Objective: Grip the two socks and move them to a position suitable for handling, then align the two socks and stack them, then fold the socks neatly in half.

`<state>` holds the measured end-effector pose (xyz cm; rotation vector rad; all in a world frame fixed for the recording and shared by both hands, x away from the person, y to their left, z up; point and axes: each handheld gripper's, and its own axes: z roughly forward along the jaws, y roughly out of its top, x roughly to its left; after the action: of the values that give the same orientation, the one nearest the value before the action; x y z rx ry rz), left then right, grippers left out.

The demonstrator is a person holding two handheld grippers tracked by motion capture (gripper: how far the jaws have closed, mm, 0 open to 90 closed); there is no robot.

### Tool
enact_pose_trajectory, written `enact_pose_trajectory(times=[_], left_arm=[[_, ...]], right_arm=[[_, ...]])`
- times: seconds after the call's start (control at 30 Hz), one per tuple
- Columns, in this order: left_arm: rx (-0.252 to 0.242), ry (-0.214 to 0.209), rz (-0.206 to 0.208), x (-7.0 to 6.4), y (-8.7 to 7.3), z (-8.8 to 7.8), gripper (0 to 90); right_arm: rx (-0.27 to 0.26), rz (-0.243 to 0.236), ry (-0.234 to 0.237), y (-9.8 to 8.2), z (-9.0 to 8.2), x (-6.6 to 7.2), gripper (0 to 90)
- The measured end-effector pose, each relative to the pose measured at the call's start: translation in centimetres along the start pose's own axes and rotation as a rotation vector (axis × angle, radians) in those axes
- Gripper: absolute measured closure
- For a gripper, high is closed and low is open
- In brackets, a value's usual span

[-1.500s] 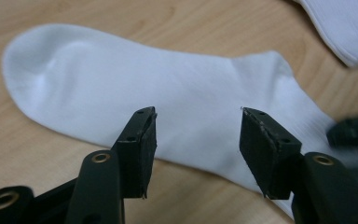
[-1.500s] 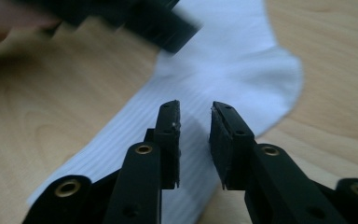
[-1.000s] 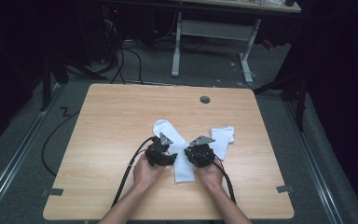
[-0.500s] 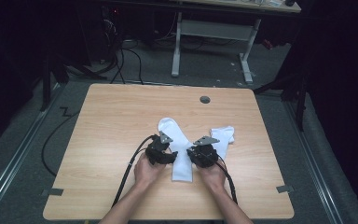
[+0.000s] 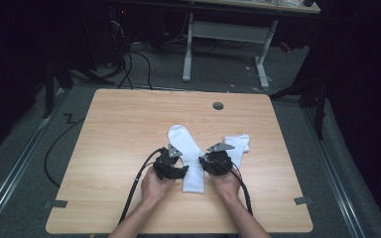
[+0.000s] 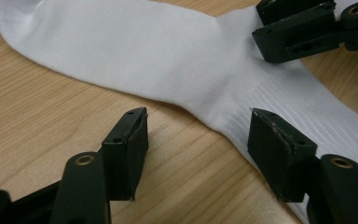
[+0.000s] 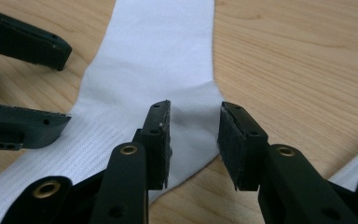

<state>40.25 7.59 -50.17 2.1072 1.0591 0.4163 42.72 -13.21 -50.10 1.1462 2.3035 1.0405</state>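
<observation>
High view: sock (image 5: 191, 163) apparently released, right gripper (image 5: 209, 159) jaws lately wider.

White sock (image 5: 188, 158), flat, bent, on table (image 5: 119, 129)

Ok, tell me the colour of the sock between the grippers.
White; the sock shows best in the left gripper view.
</observation>
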Motion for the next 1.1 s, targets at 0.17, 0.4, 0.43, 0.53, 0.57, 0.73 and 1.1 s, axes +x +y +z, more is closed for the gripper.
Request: enact_pose_trajectory(times=[0.17,0.4,0.43,0.53,0.57,0.73,1.1], left_arm=[[-0.045,0.002,-0.044,0.6,-0.7,-1.2,37.9],[-0.056,0.076,-0.075,2.1,-2.2,-2.7,37.1],[-0.053,0.085,-0.082,2.3,-2.5,-2.8,37.1],[-0.047,0.116,-0.089,2.9,-3.2,-3.3,36.5],[-0.047,0.126,-0.092,3.1,-3.4,-3.5,36.6],[-0.047,0.165,-0.108,4.0,-4.4,-4.5,35.9],[-0.054,0.237,-0.142,5.6,-6.1,-5.8,33.9]], right_arm=[[-0.038,0.020,-0.003,-0.3,-1.2,-0.5,61.7],[-0.055,0.029,-0.020,-1.4,-2.2,-1.5,59.1],[-0.060,0.031,-0.024,-1.5,-2.3,-1.7,58.8],[-0.068,0.046,-0.031,-1.8,-2.7,-2.2,58.2],[-0.073,0.049,-0.034,-1.9,-2.8,-2.3,58.0],[-0.088,0.057,-0.047,-2.1,-3.4,-2.8,56.5],[-0.108,0.104,-0.079,-2.5,-5.0,-4.7,54.4]])
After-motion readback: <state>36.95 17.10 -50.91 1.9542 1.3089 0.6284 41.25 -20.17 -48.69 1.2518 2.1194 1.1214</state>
